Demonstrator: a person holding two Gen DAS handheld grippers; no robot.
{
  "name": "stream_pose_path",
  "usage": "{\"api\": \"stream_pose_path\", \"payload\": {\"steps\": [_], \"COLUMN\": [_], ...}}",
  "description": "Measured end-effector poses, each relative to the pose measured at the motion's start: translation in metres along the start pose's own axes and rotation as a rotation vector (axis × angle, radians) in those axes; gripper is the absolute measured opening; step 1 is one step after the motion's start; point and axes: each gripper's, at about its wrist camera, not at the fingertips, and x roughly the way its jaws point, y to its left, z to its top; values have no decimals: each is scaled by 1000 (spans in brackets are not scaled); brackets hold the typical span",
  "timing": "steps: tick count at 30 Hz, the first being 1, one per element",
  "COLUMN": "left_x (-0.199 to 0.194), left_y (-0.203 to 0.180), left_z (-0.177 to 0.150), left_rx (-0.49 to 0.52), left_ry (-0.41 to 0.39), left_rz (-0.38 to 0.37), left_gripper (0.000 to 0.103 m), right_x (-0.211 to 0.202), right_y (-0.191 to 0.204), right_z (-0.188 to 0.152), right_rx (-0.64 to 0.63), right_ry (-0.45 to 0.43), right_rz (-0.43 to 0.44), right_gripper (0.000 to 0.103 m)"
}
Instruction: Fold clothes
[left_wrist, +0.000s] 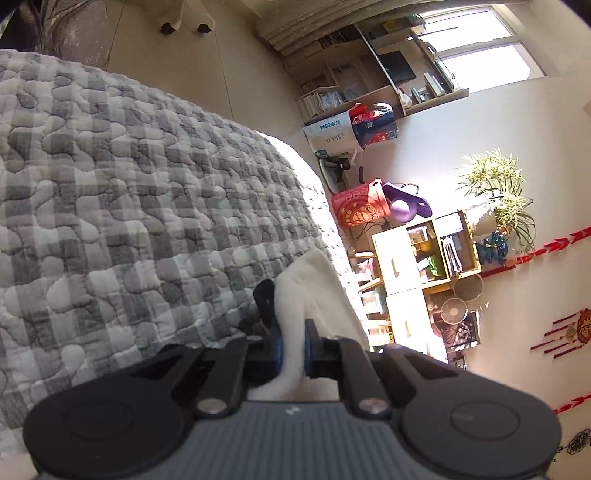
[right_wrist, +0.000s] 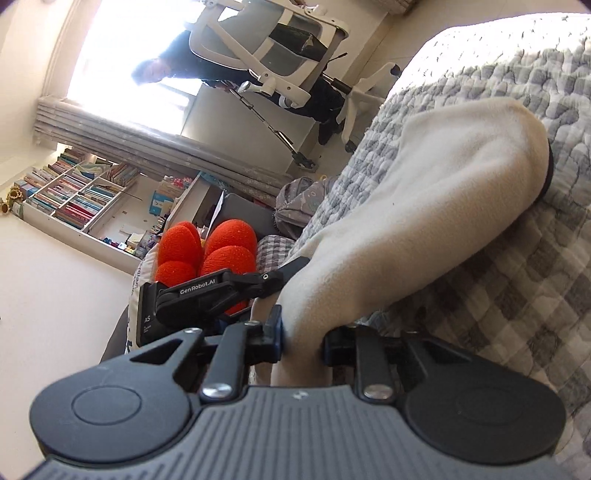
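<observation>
Cream fleece garment (right_wrist: 424, 206) is lying stretched ahead of the right claw (right_wrist: 301, 341) across the grey checked quilt (right_wrist: 517, 295), its far end draping over a dark edge. Both claws are pinching it: the left claw (left_wrist: 293, 341) is clamping a bunched cream corner between nearly closed jaws, and the right one is gripping a thicker wad. Folding is looking barely begun; no neat fold is showing, so the doubling over and smoothing are still remaining.
</observation>
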Motion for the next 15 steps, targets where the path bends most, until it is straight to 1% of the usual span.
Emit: {"api": "stream_pose_path", "payload": {"steps": [4,9,12,14,15], "left_x": [1,15,18,22,21], "left_y": [-36,-73,-81,-79,-73], "left_z": [12,17,14,10,7], "left_rx": [49,126,177,189,190], "left_ry": [-121,-244,-309,-324,-322], "left_rz": [-161,-339,-414,-429,-420], "left_gripper": [10,10,11,11,11], "right_x": [-23,-50,-59,-60,-60], "right_y": [19,34,40,40,39], "right_z": [36,79,92,93,92], "right_rx": [-124,-274,-358,-397,-414], "right_ry": [-108,-220,-260,-265,-264], "right_rz": [30,56,68,64,62], "right_gripper": [24,24,23,23,24]}}
